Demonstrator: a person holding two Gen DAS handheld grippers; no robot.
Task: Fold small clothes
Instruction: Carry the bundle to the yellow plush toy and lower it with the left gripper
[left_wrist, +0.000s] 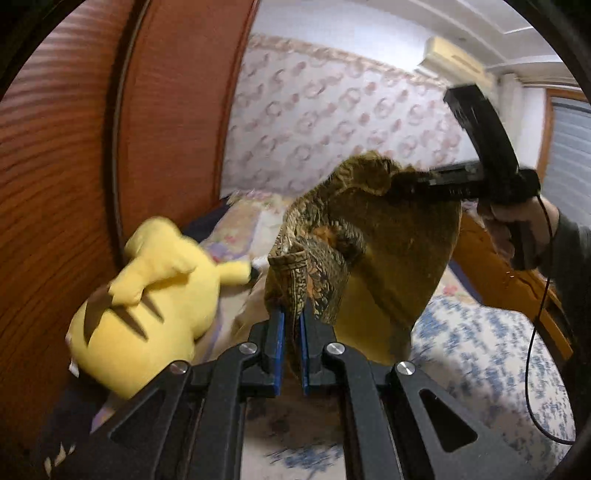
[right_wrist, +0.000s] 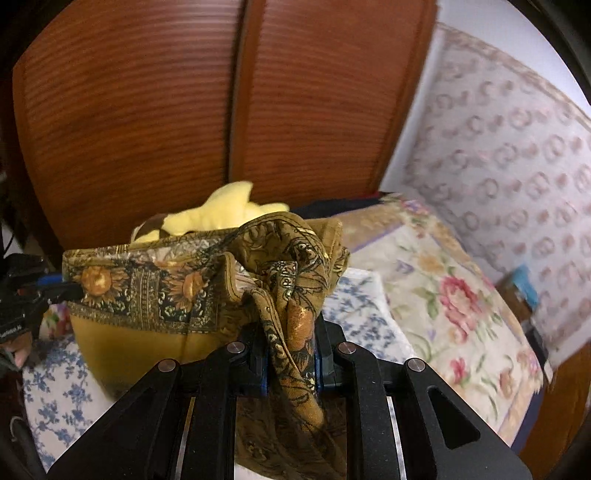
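A mustard-brown patterned cloth (left_wrist: 388, 236) with a dark sunflower border hangs in the air above the bed, stretched between both grippers. My left gripper (left_wrist: 291, 325) is shut on one bunched corner of it. My right gripper (right_wrist: 291, 350) is shut on another corner; the cloth (right_wrist: 155, 295) drapes over its fingers. In the left wrist view the right gripper (left_wrist: 417, 184) shows at upper right, held by a hand, gripping the cloth's top edge. In the right wrist view the left gripper (right_wrist: 55, 291) shows at the left edge, on the border.
A yellow plush toy (left_wrist: 155, 302) lies on the bed at left against a red-brown wooden wardrobe (left_wrist: 74, 184). The bed has a blue-flowered sheet (left_wrist: 480, 343) and a rose-patterned cover (right_wrist: 443, 295). A patterned wall (left_wrist: 332, 110) stands behind.
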